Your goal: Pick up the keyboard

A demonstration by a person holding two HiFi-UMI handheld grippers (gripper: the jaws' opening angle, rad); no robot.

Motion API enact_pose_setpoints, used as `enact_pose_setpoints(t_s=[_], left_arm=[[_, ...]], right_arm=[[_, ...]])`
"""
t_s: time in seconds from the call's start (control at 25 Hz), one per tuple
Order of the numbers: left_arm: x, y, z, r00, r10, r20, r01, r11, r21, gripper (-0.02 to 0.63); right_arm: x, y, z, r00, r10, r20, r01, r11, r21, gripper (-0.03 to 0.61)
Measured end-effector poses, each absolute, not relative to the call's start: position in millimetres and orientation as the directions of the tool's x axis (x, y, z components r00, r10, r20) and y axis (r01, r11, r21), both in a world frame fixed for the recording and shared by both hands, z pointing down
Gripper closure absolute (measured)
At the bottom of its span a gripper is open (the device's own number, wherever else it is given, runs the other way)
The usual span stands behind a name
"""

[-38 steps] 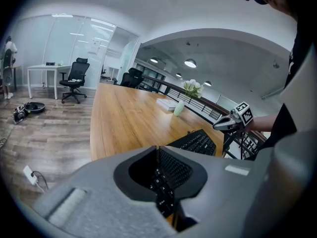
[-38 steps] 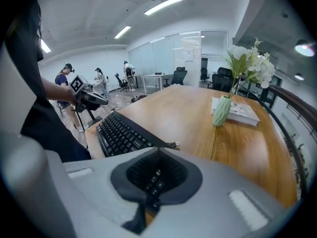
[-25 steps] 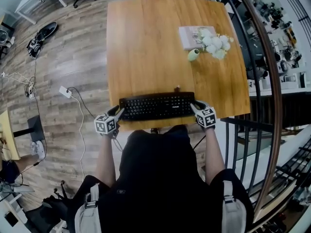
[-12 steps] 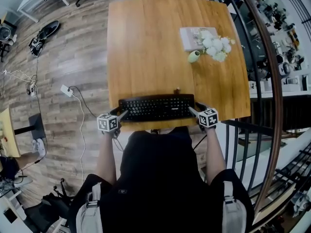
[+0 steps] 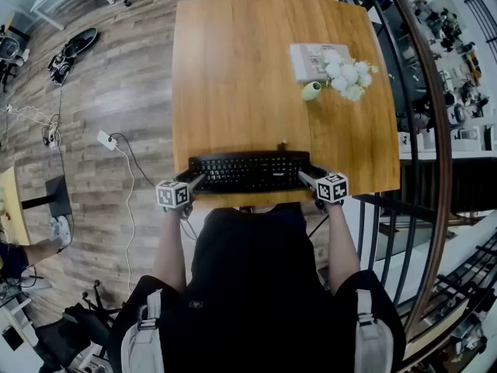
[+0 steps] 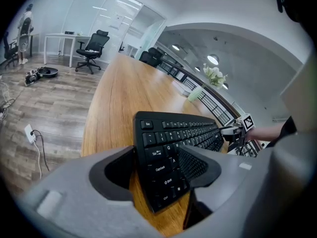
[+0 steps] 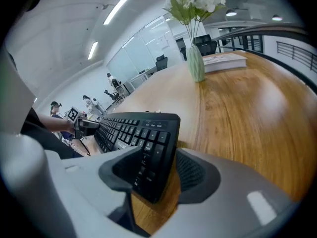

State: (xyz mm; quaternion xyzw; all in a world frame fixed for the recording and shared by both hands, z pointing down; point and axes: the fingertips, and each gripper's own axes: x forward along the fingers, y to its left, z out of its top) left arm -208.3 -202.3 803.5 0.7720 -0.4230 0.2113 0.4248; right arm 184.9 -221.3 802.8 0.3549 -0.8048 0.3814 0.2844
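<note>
A black keyboard [image 5: 248,171] lies flat on the wooden table [image 5: 233,68], close to its near edge. My left gripper [image 5: 194,180] is at the keyboard's left end and my right gripper [image 5: 307,177] at its right end. In the left gripper view the keyboard [image 6: 183,135] end sits between the wide jaws of the left gripper [image 6: 161,170], with a gap beside one pad. The right gripper view shows the same: the keyboard [image 7: 133,128] end lies inside the right gripper [image 7: 161,175], with bare wood showing beside one pad. Both pairs of jaws have just been opening, and neither presses on it.
A green vase [image 5: 311,89] of white flowers [image 5: 342,72] and a book [image 5: 311,59] stand at the table's far right. A curved railing [image 5: 419,130] runs along the right side. A cable and plug [image 5: 105,141] lie on the wooden floor to the left.
Both grippers' jaws have spread apart at the keyboard's ends. The left gripper has sunk slightly. The keyboard stays in about the same place on the table.
</note>
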Motion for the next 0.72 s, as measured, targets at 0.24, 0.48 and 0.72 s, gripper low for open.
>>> enact_pose_setpoints(t_s=[0.24, 0.48, 0.72], left_arm=[[-209.7, -201.4, 802.8, 0.545, -0.511, 0.665, -0.836, -0.264, 0.482, 0.347], [-210.5, -203.1, 804.9, 0.536, -0.537, 0.651, -0.838, -0.250, 0.484, 0.348], [-209.9, -204.8, 795.9, 0.528, -0.550, 0.647, -0.840, -0.224, 0.495, 0.348]], right_arm=[[181.1, -218.9, 805.5, -0.583, -0.386, 0.715, -0.805, 0.395, -0.443, 0.362], [182.4, -219.6, 809.2, -0.572, -0.403, 0.715, -0.815, 0.377, -0.439, 0.365], [182.1, -212.7, 806.3, -0.553, -0.386, 0.739, -0.829, 0.344, -0.441, 0.370]])
